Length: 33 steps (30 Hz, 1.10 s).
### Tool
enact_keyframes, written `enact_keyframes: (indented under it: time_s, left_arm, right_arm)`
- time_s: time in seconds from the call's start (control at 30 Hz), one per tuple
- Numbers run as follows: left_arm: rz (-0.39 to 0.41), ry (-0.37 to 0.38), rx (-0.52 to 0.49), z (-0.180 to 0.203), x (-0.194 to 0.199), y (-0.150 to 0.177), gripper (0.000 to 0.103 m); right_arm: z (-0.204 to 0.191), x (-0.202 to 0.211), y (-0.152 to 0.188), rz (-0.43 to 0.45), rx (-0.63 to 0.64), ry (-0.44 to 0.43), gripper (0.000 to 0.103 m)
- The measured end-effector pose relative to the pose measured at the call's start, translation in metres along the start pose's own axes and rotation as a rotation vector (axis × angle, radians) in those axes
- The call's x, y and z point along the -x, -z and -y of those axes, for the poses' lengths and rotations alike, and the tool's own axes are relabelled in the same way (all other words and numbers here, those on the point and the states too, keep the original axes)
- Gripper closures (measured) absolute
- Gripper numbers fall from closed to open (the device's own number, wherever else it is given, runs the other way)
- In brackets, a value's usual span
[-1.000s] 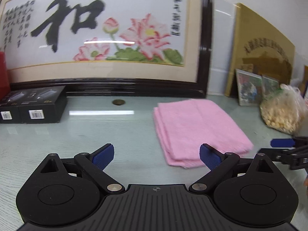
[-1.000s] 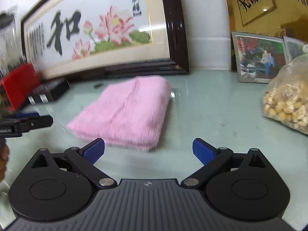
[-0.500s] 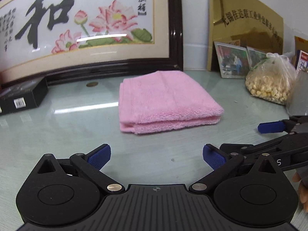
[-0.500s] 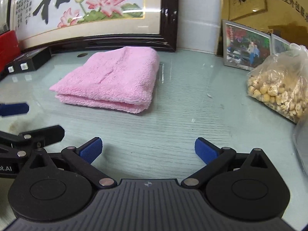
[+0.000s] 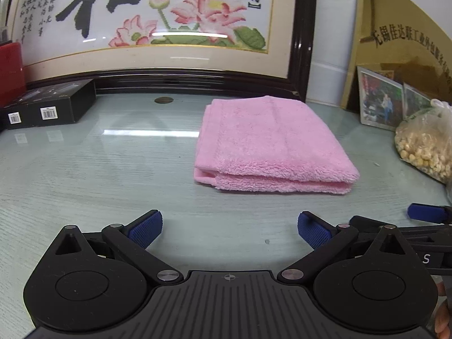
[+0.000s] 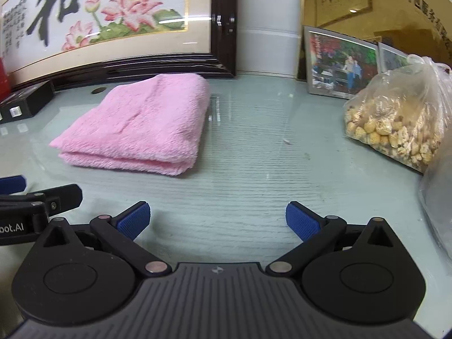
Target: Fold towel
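Note:
A pink towel (image 5: 268, 141) lies folded into a thick rectangle on the glass tabletop (image 5: 99, 175), its layered edge facing me. In the right wrist view the same towel (image 6: 141, 124) sits to the front left. My left gripper (image 5: 229, 227) hovers open just short of the towel's near edge, nothing between its blue pads. My right gripper (image 6: 217, 220) is open too, over bare glass to the right of the towel. Each gripper shows at the edge of the other's view: the right one's blue fingertip (image 5: 423, 212) and the left one's blue fingertip (image 6: 11, 184).
A large framed lotus picture (image 5: 158, 28) leans on the wall behind the towel. Black boxes (image 5: 42, 107) stand at the back left beside a red object (image 5: 10, 70). Photo frames (image 6: 339, 62) and a plastic bag of nuts (image 6: 395, 124) crowd the right side.
Both grippers have drawn back from the towel and turned toward it; the towel lies still and folded. Both stayed open.

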<state>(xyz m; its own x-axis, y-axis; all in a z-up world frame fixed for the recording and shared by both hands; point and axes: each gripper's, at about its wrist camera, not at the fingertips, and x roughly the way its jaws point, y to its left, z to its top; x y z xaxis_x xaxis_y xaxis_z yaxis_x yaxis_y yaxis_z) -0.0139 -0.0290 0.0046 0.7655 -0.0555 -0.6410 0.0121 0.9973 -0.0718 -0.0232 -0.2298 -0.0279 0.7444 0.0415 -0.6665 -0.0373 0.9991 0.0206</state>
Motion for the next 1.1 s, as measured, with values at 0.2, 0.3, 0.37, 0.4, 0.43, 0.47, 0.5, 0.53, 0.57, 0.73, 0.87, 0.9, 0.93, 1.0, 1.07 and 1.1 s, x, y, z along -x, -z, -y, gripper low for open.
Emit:
enact_keyframes:
  time_s: [0.2, 0.3, 0.37, 0.4, 0.43, 0.47, 0.5, 0.53, 0.57, 0.73, 0.87, 0.9, 0.93, 1.0, 1.07, 1.1]
  left_arm:
    - [-0.025, -0.080, -0.038, 0.011, -0.012, -0.007, 0.000]
    - [-0.027, -0.091, -0.041, 0.012, -0.013, -0.008, 0.000]
    - [-0.028, -0.091, -0.041, 0.012, -0.013, -0.008, 0.000]
    - [-0.028, -0.091, -0.041, 0.012, -0.013, -0.008, 0.000]
    - [-0.028, -0.091, -0.041, 0.012, -0.014, -0.008, 0.000]
    - [-0.028, -0.091, -0.042, 0.012, -0.014, -0.008, 0.000]
    - [-0.028, -0.092, -0.042, 0.013, -0.014, -0.007, 0.000]
    - [-0.028, -0.093, -0.041, 0.013, -0.013, -0.007, 0.000]
    - [-0.028, -0.094, -0.040, 0.013, -0.013, -0.007, 0.000]
    - [-0.029, -0.095, -0.039, 0.013, -0.014, -0.008, 0.000]
    - [-0.028, -0.094, -0.038, 0.013, -0.014, -0.008, 0.000]
    - [-0.028, -0.093, -0.038, 0.013, -0.014, -0.008, 0.000]
    - [-0.028, -0.094, -0.036, 0.013, -0.014, -0.008, 0.000]
    - [-0.028, -0.095, -0.036, 0.013, -0.014, -0.007, 0.000]
    - [-0.027, -0.094, -0.036, 0.013, -0.014, -0.007, 0.000]
    - [-0.027, -0.094, -0.036, 0.012, -0.014, -0.007, 0.000]
  right_arm:
    - [0.003, -0.004, -0.002, 0.004, -0.029, 0.034, 0.000]
    - [0.003, -0.005, -0.002, 0.008, -0.029, 0.032, 0.000]
    - [0.004, -0.006, -0.002, 0.007, -0.026, 0.028, 0.000]
    - [0.004, -0.007, -0.003, 0.007, -0.025, 0.026, 0.000]
    - [0.005, -0.007, -0.003, 0.007, -0.023, 0.023, 0.000]
    - [0.005, -0.008, -0.004, 0.007, -0.019, 0.020, 0.000]
    - [0.006, -0.008, -0.004, 0.006, -0.016, 0.016, 0.000]
    - [0.007, -0.009, -0.005, 0.006, -0.011, 0.010, 0.000]
    - [0.008, -0.009, -0.005, 0.006, -0.006, 0.002, 0.000]
    - [0.011, -0.009, -0.005, 0.005, 0.014, -0.022, 0.000]
    - [0.011, -0.008, -0.005, 0.004, 0.013, -0.021, 0.000]
    - [0.011, -0.008, -0.005, 0.004, 0.013, -0.020, 0.000]
    - [0.010, -0.008, -0.004, 0.004, 0.012, -0.020, 0.000]
    - [0.010, -0.007, -0.004, 0.004, 0.012, -0.019, 0.000]
    - [0.009, -0.006, -0.003, 0.005, 0.011, -0.019, 0.000]
    - [0.009, -0.006, -0.003, 0.005, 0.011, -0.018, 0.000]
